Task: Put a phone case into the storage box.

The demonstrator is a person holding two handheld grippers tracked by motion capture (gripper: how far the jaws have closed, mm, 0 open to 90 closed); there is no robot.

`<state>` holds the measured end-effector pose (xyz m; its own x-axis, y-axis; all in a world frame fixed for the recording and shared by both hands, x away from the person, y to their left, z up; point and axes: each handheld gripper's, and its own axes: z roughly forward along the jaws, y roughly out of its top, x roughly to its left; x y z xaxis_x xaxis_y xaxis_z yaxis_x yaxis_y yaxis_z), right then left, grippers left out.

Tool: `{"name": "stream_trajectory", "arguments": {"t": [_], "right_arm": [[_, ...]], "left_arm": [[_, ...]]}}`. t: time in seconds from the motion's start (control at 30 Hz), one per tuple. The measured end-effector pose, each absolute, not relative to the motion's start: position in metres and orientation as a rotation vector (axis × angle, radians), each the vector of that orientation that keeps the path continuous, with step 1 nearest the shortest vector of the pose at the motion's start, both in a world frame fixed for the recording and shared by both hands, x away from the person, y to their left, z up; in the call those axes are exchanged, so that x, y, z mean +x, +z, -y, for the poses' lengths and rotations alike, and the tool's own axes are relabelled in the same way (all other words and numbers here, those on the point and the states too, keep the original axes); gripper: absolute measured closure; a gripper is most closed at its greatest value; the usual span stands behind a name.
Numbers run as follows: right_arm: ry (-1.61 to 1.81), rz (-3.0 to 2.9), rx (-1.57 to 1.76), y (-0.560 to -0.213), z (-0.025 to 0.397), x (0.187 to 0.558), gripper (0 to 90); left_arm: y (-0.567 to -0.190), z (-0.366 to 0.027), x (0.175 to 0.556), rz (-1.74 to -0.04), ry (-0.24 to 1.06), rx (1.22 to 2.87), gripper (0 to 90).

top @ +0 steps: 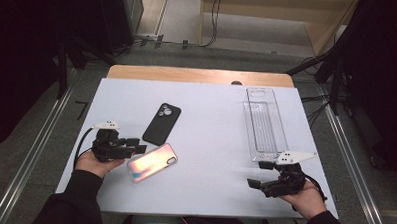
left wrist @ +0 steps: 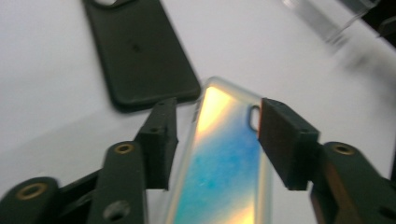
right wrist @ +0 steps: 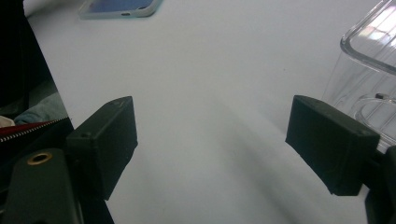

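Observation:
An iridescent phone case (top: pixel 152 162) lies flat on the white table (top: pixel 211 122) at front left. My left gripper (top: pixel 139 145) is open beside its left end. In the left gripper view the iridescent case (left wrist: pixel 224 163) runs between the two spread fingers (left wrist: pixel 161 140), which straddle its width without pressing it. A black phone case (top: pixel 162 123) lies just beyond it, camera cutout up, and the black case (left wrist: pixel 140 56) appears above the jaws. My right gripper (top: pixel 258 174) is open at front right, holding nothing, and its gap (right wrist: pixel 210 144) faces bare table.
A clear plastic tray (top: pixel 263 123) stands lengthwise at the right, its near end just beyond my right gripper; its wall (right wrist: pixel 369 70) is close to the right finger. The table's front edge is near both hands. Cables and dark stands surround the table.

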<state>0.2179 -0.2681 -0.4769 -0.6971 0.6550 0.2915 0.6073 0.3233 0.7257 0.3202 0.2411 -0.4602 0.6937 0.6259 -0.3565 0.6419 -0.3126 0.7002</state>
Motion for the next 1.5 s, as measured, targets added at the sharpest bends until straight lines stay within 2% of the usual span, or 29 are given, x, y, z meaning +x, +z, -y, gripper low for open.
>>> {"name": "stream_trajectory", "arguments": {"t": [0.27,0.33,0.83,0.9,1.33,1.5], "right_arm": [[1.338,-2.510,1.195,-0.477,0.268,0.218,14.6],[1.336,-2.509,1.197,-0.477,0.268,0.218,14.6],[1.345,-2.511,1.200,-0.478,0.267,0.219,14.6],[1.350,-2.508,1.201,-0.479,0.266,0.221,14.6],[1.358,-2.511,1.201,-0.479,0.265,0.222,14.6],[1.354,-2.515,1.202,-0.479,0.265,0.222,14.6]], "left_arm": [[-0.457,-0.232,0.302,-0.891,-0.076,1.999,38.1],[-0.456,-0.231,0.300,-0.877,-0.075,1.990,33.3],[-0.454,-0.222,0.270,-0.808,-0.109,2.007,31.1],[-0.454,-0.221,0.269,-0.803,-0.116,2.011,28.9],[-0.458,-0.219,0.270,-0.799,-0.132,2.028,28.9],[-0.456,-0.216,0.271,-0.800,-0.120,2.040,22.9]]}}
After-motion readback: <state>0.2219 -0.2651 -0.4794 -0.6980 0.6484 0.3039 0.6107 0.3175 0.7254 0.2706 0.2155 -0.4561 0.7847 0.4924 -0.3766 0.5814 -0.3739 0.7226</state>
